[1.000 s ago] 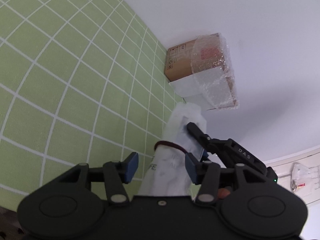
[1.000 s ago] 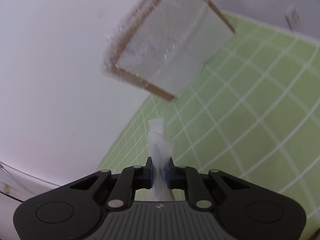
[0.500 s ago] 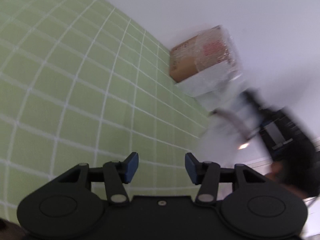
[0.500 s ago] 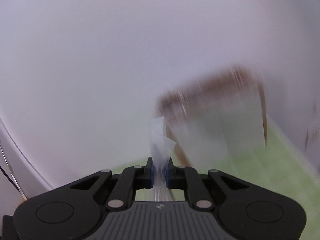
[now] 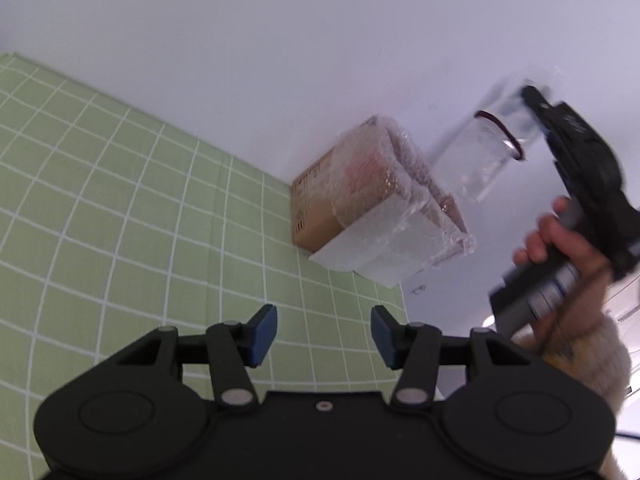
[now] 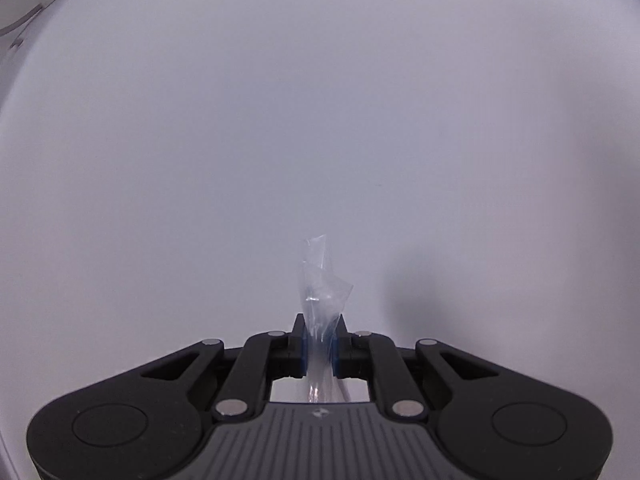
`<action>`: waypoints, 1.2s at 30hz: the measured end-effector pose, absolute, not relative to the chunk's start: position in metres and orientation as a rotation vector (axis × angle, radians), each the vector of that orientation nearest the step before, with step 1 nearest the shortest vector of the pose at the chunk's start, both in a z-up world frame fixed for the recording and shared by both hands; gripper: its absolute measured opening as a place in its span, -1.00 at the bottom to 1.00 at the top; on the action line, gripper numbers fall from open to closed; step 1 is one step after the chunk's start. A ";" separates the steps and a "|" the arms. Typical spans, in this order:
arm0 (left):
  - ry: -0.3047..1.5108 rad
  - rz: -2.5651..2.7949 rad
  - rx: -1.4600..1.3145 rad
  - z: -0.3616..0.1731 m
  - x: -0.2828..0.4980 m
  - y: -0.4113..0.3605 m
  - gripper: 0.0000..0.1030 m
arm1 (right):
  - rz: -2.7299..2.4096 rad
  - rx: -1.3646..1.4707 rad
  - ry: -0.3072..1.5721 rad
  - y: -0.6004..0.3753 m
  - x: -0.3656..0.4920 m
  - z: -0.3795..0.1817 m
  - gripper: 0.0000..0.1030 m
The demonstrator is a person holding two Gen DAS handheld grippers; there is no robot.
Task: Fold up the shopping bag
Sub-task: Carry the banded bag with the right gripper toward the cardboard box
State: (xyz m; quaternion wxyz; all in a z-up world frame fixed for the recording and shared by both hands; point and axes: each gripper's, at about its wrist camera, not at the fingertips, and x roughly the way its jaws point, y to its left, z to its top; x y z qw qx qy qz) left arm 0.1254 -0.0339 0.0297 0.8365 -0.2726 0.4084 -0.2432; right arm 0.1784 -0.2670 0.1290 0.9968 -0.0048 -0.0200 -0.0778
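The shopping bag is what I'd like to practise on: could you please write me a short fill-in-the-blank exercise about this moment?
1. The shopping bag is clamped in the ____ gripper.
2. The left gripper is ____, with nothing between its fingers.
3. The tablecloth is ____ with white grid lines.
4. A dark red ____ circles the bag in the left wrist view.

Missing words: right; open; green; band

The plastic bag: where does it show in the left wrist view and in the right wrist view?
Left wrist view: the plastic bag hangs blurred at upper right, held up by the right gripper, above the cardboard box.
Right wrist view: a crumpled tip of the bag sticks up at lower centre, pinched between the fingers.
Shared landmark: the white wall.
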 end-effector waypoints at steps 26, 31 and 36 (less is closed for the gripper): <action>0.875 -0.451 -0.575 0.000 0.124 -0.017 0.02 | -0.375 -0.036 -0.090 -0.272 0.190 0.107 -0.76; 0.882 -0.420 -0.585 -0.004 0.127 -0.007 0.01 | -0.396 -0.030 -0.036 -0.264 0.181 0.093 -0.76; 0.867 -0.400 -0.586 -0.003 0.132 0.001 0.01 | -0.399 0.006 -0.028 -0.261 0.163 0.095 -0.76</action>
